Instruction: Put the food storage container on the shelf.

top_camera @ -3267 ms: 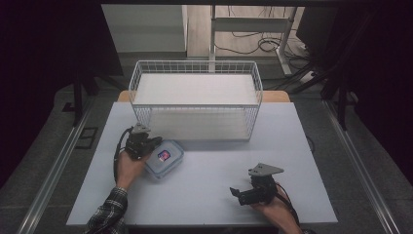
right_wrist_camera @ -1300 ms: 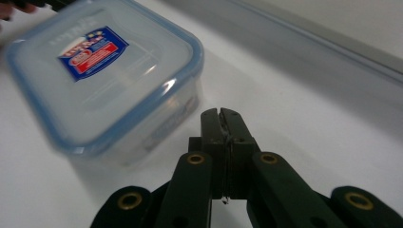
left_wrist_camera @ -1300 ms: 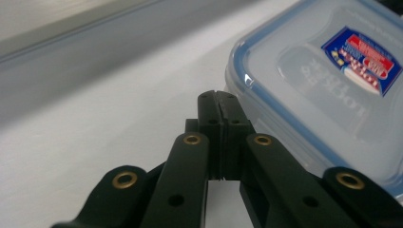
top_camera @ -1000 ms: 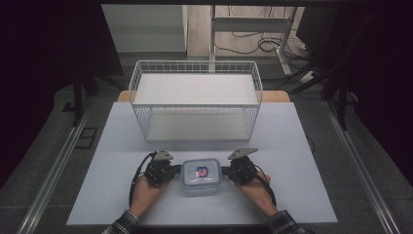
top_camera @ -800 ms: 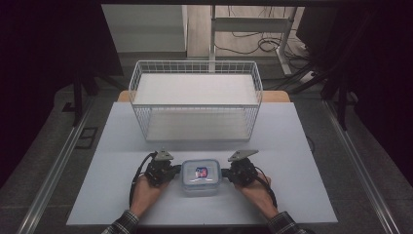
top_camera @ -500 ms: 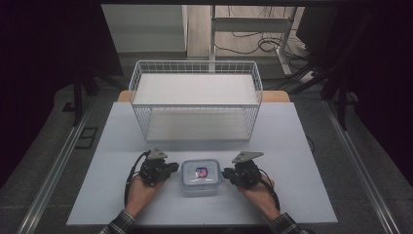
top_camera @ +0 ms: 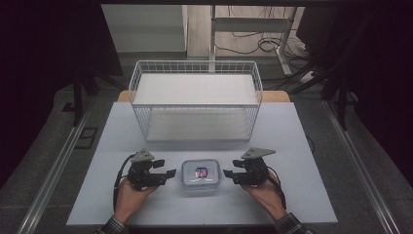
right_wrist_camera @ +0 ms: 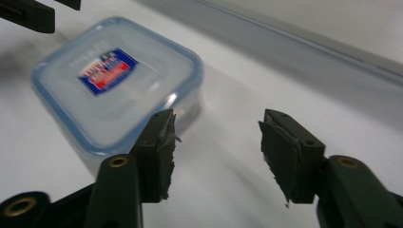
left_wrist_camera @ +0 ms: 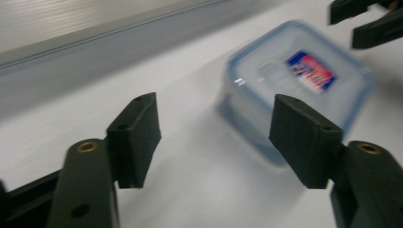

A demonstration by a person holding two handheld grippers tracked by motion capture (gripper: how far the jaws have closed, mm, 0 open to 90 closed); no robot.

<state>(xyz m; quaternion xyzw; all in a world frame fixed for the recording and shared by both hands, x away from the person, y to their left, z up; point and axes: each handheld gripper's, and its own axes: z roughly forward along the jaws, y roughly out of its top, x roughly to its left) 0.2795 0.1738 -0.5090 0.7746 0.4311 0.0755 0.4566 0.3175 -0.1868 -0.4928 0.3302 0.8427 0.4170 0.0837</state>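
Lidded plastic box (top_camera: 201, 174) sits on the near tabletop (top_camera: 302, 146), between both claws. Left claw (top_camera: 168, 173) and right claw (top_camera: 228, 174) released, jaws just opening, nothing between them.

A pale grey-white tabletop (top_camera: 146, 204) sits in a dim room, lit from above so that its surface is the brightest area. At its far edge, brown wooden corners (top_camera: 277, 96) show. Grey floor (top_camera: 44, 161) surrounds it, with a metal rail (top_camera: 58, 165) running along the left side and another (top_camera: 360, 165) along the right. Black curtains (top_camera: 44, 44) close off both sides. Beyond the tabletop, a white metal stand (top_camera: 253, 27) rises from lighter flooring strewn with dark cables (top_camera: 258, 41).
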